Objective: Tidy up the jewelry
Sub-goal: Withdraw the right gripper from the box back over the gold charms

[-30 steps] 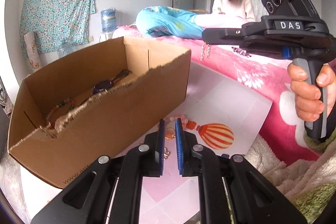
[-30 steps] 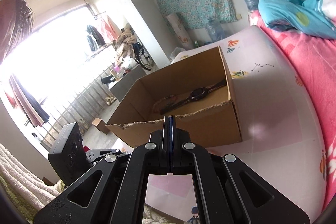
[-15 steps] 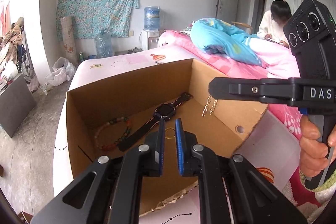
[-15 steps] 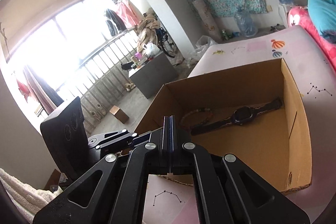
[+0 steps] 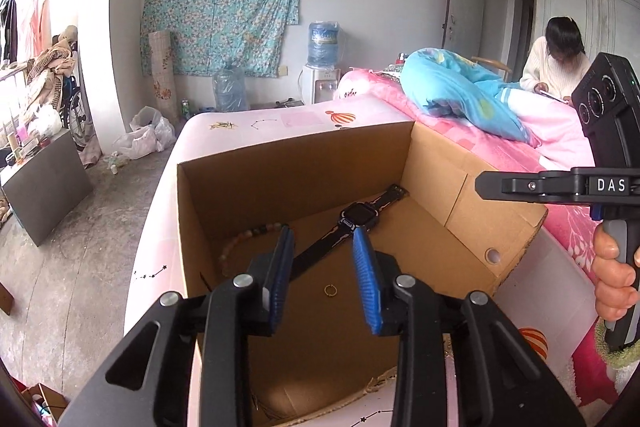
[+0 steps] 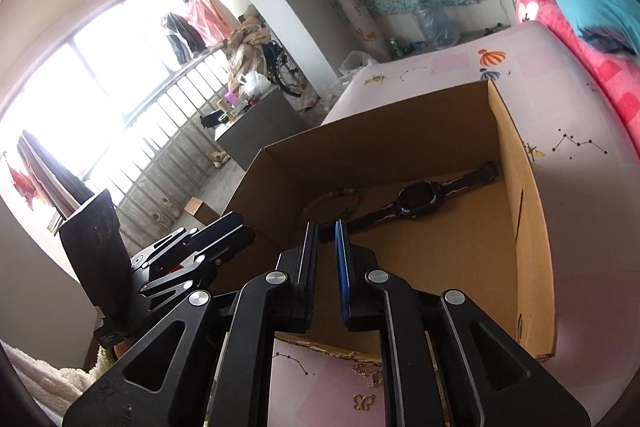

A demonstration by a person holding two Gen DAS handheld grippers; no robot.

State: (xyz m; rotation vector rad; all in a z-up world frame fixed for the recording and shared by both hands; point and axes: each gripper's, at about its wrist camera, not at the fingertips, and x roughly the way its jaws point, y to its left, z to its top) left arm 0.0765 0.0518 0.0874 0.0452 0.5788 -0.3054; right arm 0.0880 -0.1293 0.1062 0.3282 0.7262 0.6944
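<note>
An open cardboard box (image 5: pixel 304 163) (image 6: pixel 516 219) stands on the pink sheet. Inside lie a black watch (image 5: pixel 356 217) (image 6: pixel 418 199), a bead bracelet (image 5: pixel 240 243) (image 6: pixel 332 201) and a small gold ring (image 5: pixel 330 290). My left gripper (image 5: pixel 322 247) is open and empty above the box, over the ring. My right gripper (image 6: pixel 327 233) is slightly open and empty over the box's near edge; it also shows in the left wrist view (image 5: pixel 520 185). Small gold jewelry pieces (image 6: pixel 366 401) lie on the sheet in front of the box.
A pink bed with a blue quilt (image 5: pixel 452 95) lies to the right, where a person (image 5: pixel 560 67) sits. The sheet's left edge (image 5: pixel 160 227) drops to a concrete floor. Water bottles (image 5: pixel 230 91) and a grey cabinet (image 5: pixel 40 183) stand beyond.
My left gripper opened over the box and a gold ring now lies on the box floor. My right gripper opened slightly; the chain hanging from it is gone.
</note>
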